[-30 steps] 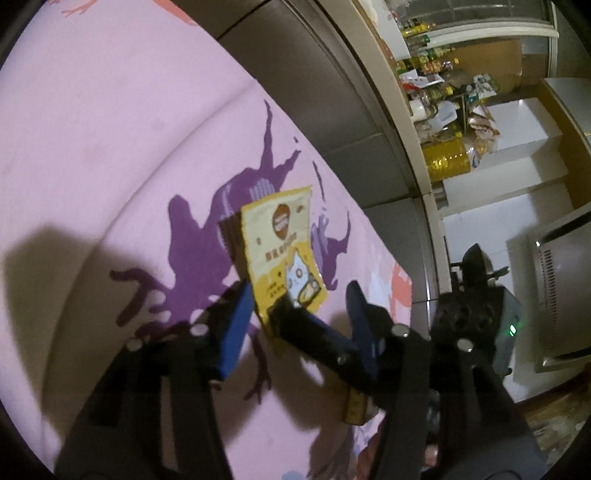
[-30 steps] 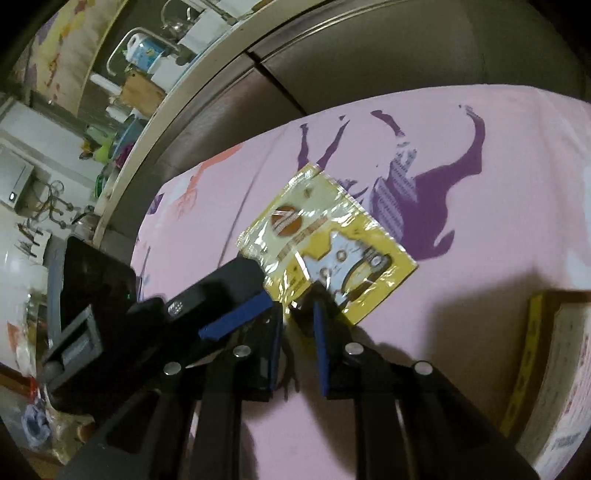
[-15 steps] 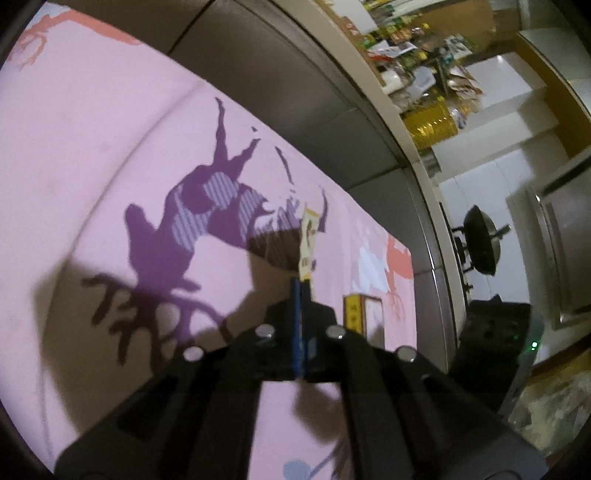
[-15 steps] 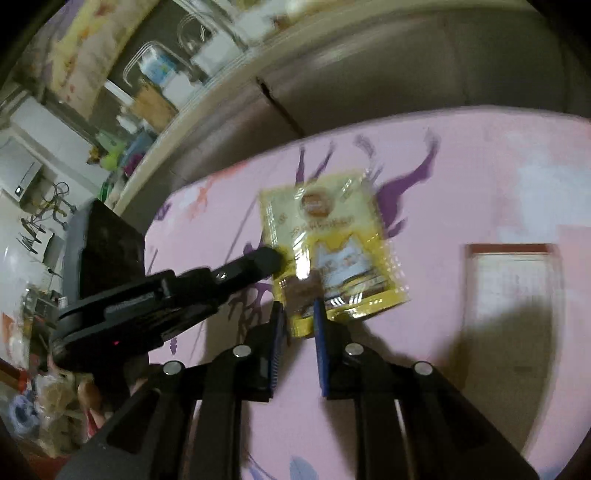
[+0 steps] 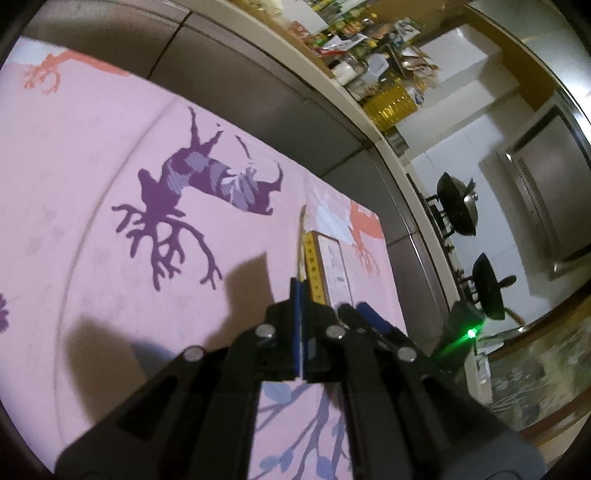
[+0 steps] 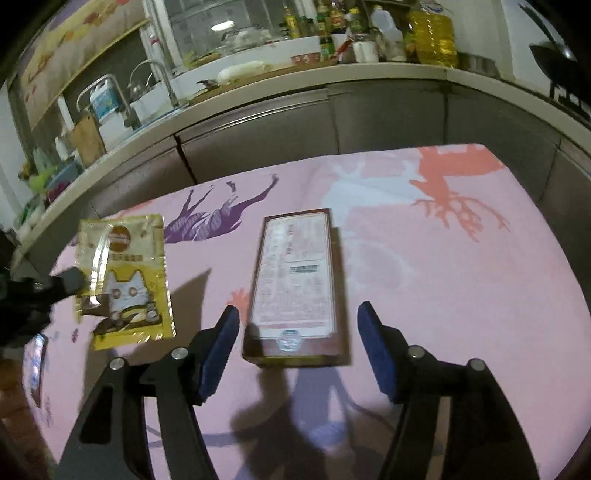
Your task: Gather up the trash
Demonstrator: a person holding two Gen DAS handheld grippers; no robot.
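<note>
A yellow cat-food sachet point(image 6: 125, 280) hangs above the pink tablecloth, pinched at its left edge by my left gripper point(image 6: 70, 280). In the left wrist view the sachet point(image 5: 301, 251) shows edge-on, rising from my left gripper point(image 5: 300, 291), which is shut on it. A flat brown box point(image 6: 295, 280) with a white label lies on the cloth. My right gripper point(image 6: 299, 350) is just in front of the box's near end. Its jaws are opening, and its blue pads point(image 6: 218, 350) stand wider than the box without touching it. The box point(image 5: 328, 266) also shows behind the sachet.
The pink tablecloth point(image 6: 461, 295) carries purple and orange deer prints. Behind the table runs a grey cabinet front point(image 6: 258, 136) under a counter with a sink, bottles and an oil jug point(image 6: 432, 33). Two woks point(image 5: 458, 206) sit on a stove at the right.
My left gripper shut on the sachet and lifted it away to the left. My right gripper let go of the sachet, swung right to the brown box and opened its jaws.
</note>
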